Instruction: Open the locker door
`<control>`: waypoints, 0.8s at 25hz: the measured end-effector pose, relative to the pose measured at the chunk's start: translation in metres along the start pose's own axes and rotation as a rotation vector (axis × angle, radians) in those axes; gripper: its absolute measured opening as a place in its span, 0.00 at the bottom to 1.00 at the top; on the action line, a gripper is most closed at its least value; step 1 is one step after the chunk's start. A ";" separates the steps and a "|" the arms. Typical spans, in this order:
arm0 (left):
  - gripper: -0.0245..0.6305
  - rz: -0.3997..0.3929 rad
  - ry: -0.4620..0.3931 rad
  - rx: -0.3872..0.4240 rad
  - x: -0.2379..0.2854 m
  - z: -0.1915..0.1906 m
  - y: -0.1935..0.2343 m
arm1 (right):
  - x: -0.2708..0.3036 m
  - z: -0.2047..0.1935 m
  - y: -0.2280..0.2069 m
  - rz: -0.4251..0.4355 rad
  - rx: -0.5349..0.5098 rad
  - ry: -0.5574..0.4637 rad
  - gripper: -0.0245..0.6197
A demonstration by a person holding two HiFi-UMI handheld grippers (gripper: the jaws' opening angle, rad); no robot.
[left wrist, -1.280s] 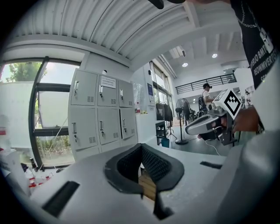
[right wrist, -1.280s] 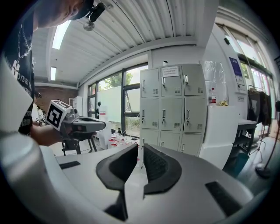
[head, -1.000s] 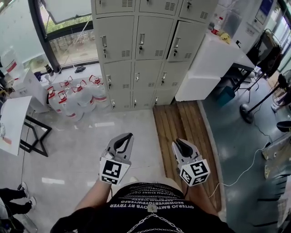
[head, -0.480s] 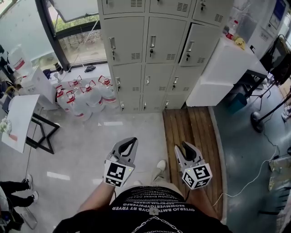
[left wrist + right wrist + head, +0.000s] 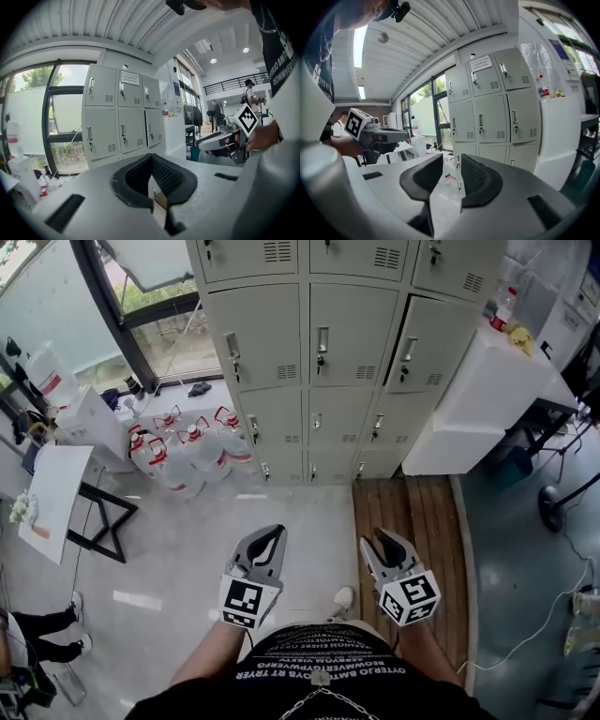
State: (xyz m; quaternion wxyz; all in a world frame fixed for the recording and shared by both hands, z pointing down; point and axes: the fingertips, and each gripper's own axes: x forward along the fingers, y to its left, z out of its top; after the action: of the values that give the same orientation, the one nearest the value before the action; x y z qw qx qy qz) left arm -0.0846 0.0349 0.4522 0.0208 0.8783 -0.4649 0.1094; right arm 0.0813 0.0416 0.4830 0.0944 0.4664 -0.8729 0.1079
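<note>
The left tongs (image 5: 274, 532) are closed tip to tip, with only an empty loop between the black pads and nothing gripped. The right tongs (image 5: 380, 536) stand partly apart; their jaws have just been opening, and nothing lies between them. Both are held side by side at waist level, close in front of the person's black printed shirt (image 5: 314, 662), and both point ahead.

The pale grey metal locker bank (image 5: 352, 343) stands well ahead of both tongs, across a stretch of bare floor, and neither touches it. Its doors sit in rows and columns, each with a vent and a small upright handle.

Ahead and to the left of the left tongs, a cluster of clear water jugs with red caps (image 5: 192, 442) sits on the floor at the locker's foot, below a big dark-framed window (image 5: 141, 306). Farther left is a white desk on black legs (image 5: 56, 498).

Just ahead of the right tongs runs a brown slatted wooden platform (image 5: 412, 521), reaching to the locker's base. Ahead and to their right, a white block-shaped desk (image 5: 487, 390) adjoins the locker's side.
</note>
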 end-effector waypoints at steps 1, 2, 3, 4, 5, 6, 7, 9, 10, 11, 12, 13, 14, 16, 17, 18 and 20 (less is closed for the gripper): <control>0.03 -0.002 0.000 -0.008 0.009 0.001 -0.001 | 0.003 0.001 -0.007 0.001 -0.002 0.006 0.20; 0.03 -0.003 0.004 -0.012 0.017 0.002 -0.001 | 0.007 0.004 -0.013 0.001 -0.004 0.008 0.20; 0.03 -0.004 0.008 -0.011 0.024 0.003 0.000 | 0.012 0.008 -0.018 0.004 -0.004 0.006 0.20; 0.03 -0.004 0.012 -0.009 0.031 0.005 0.002 | 0.017 0.011 -0.022 0.009 -0.002 0.003 0.20; 0.03 -0.003 0.015 -0.006 0.037 0.007 0.004 | 0.022 0.014 -0.026 0.016 0.001 0.000 0.20; 0.03 -0.001 0.015 -0.003 0.043 0.009 0.004 | 0.026 0.015 -0.030 0.023 0.005 0.000 0.21; 0.03 0.000 0.014 -0.001 0.049 0.012 0.004 | 0.028 0.016 -0.035 0.029 0.008 0.002 0.21; 0.03 0.001 0.010 0.002 0.061 0.018 0.001 | 0.031 0.017 -0.045 0.039 0.010 0.007 0.21; 0.03 0.002 0.010 0.006 0.066 0.021 -0.001 | 0.033 0.018 -0.050 0.044 0.010 0.008 0.21; 0.03 0.003 0.011 0.011 0.071 0.024 -0.004 | 0.033 0.019 -0.055 0.049 0.010 0.009 0.21; 0.03 0.005 0.013 0.016 0.076 0.025 -0.006 | 0.034 0.020 -0.059 0.055 0.011 0.009 0.21; 0.03 0.009 0.017 0.020 0.080 0.026 -0.007 | 0.034 0.020 -0.063 0.061 0.012 0.009 0.21; 0.03 0.014 0.021 0.023 0.084 0.027 -0.008 | 0.035 0.021 -0.067 0.069 0.013 0.008 0.22; 0.03 0.028 0.025 0.025 0.092 0.030 -0.008 | 0.038 0.023 -0.073 0.086 0.013 0.005 0.22; 0.03 0.036 0.024 0.027 0.096 0.031 -0.008 | 0.039 0.024 -0.077 0.096 0.011 0.003 0.22; 0.03 0.045 0.023 0.029 0.100 0.033 -0.008 | 0.040 0.024 -0.081 0.106 0.009 0.000 0.22; 0.03 0.066 0.021 0.034 0.109 0.037 -0.009 | 0.042 0.026 -0.092 0.124 0.008 -0.005 0.23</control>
State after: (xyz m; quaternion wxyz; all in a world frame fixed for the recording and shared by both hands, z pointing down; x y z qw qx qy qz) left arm -0.0117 -0.0533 0.4400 0.0073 0.8615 -0.4915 0.1270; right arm 0.1332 -0.0486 0.4788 0.0835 0.4122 -0.8998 0.1160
